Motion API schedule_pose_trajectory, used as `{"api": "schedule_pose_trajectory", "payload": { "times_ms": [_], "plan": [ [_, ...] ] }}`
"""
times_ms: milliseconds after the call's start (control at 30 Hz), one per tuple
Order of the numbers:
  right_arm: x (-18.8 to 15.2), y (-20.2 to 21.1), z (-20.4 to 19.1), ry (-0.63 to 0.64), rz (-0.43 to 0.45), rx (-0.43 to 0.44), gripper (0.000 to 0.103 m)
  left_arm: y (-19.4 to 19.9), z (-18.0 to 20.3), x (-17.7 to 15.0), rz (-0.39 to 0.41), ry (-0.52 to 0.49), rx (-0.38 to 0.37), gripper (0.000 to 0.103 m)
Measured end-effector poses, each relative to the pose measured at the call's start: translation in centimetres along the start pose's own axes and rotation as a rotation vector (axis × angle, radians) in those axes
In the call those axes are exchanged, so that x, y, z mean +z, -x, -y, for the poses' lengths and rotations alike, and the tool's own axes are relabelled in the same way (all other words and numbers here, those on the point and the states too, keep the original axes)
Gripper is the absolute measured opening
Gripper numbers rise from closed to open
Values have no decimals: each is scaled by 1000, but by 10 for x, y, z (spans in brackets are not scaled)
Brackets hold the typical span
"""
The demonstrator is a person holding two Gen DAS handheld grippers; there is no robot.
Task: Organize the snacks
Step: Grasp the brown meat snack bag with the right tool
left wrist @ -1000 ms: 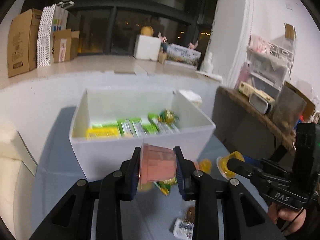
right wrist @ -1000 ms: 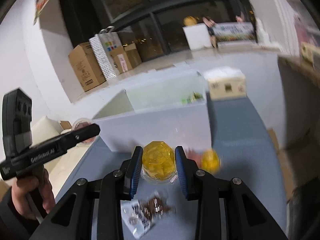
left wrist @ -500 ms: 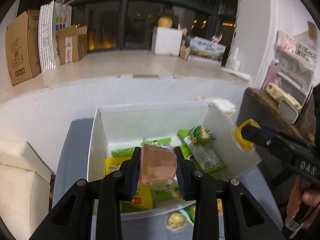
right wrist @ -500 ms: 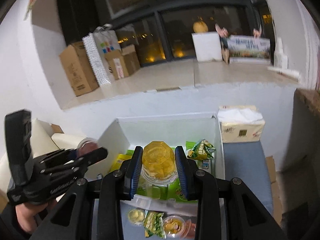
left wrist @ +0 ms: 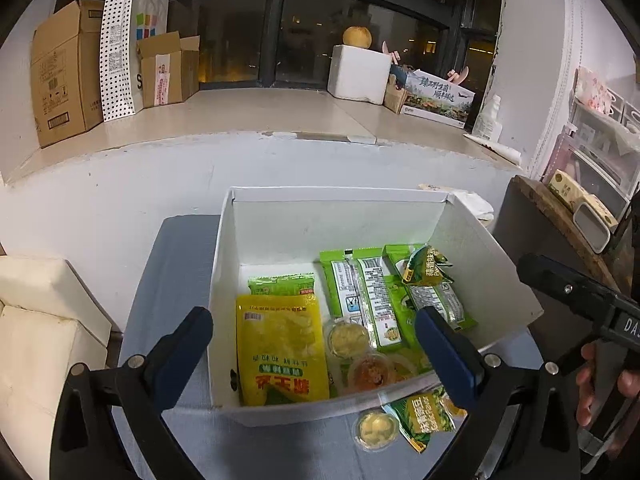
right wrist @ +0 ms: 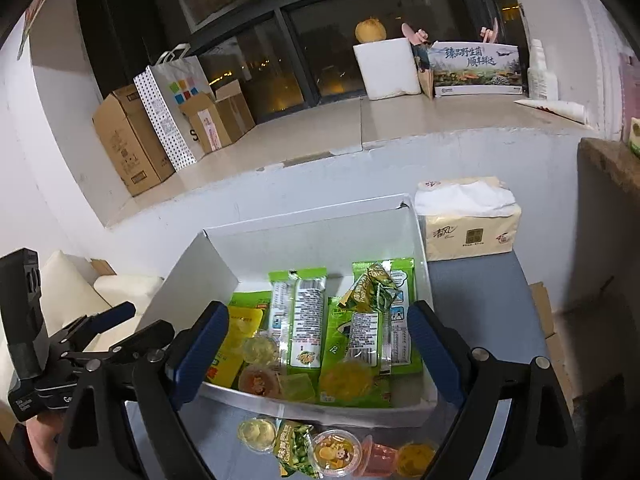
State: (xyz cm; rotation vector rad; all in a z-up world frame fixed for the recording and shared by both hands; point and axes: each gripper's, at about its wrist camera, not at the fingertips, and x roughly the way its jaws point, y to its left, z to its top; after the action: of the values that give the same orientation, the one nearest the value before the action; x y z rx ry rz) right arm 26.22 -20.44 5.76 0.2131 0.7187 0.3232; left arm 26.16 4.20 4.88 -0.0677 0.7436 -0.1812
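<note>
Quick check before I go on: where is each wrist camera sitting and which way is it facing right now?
Left wrist: on the left gripper, facing forward and down into the white box; its own fingers just opened, empty, with the right gripper and a hand at right.
Right wrist: on the right gripper, facing forward and down over the box's near wall; fingers just opened, empty, left gripper at left, tissue pack beyond.
Shared: the box, its yellow pouch and green packets, the window ledge behind.

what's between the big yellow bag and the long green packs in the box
Two small jelly cups, a pale yellow one and a pinkish one, between the yellow bag and the green packs; left wrist view.
</note>
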Motion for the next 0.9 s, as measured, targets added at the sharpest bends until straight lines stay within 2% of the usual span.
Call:
{"api": "schedule_pose_trajectory", "payload": {
  "times_ms": [67,300,500,600,733,800,900],
  "plan": [
    [-2,9,1,-7,1,11,103,6,2,-1,-7,-3,-8,103],
    [-35,58,0,14,45,56,103,55,12,-26,26,-8,-47,103],
    [-96,87,6,-2,28,65,103,82,39,-89,25,-56,-87,103],
    [-134,87,10,-26,10,52,103,83,48,-121,20,-77,-102,103],
    [-174,73,6,1,-44,11,103,81,49,-154,12,-98,-80,103],
    [-188,64,-5,25,-88,24,103,82,45,-159,11,-91,-76,103],
    [-198,50,-29,151,-129,7,103,85,37,-157,21,-50,-77,103]
  ]
}}
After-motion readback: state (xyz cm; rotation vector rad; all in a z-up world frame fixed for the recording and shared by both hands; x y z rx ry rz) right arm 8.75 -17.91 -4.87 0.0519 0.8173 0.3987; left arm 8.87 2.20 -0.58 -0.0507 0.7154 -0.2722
